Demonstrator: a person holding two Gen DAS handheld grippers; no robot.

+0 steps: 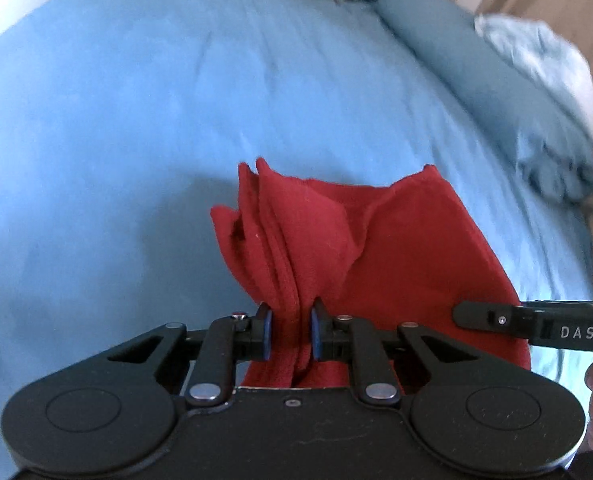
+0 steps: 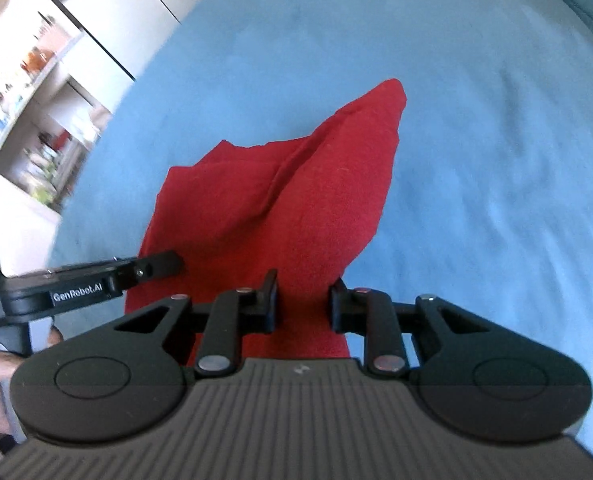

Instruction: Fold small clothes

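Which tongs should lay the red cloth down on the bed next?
Probably left. The left tongs are shut on bunched layers of the red cloth, with open blue bed ahead. The right tongs hold just one edge.

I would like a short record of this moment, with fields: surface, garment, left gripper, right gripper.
surface: blue bedcover
garment: red cloth, bunched and lifted
left gripper: left gripper, shut on a gathered edge of the cloth
right gripper: right gripper, jaws on either side of another edge, apparently gripping it
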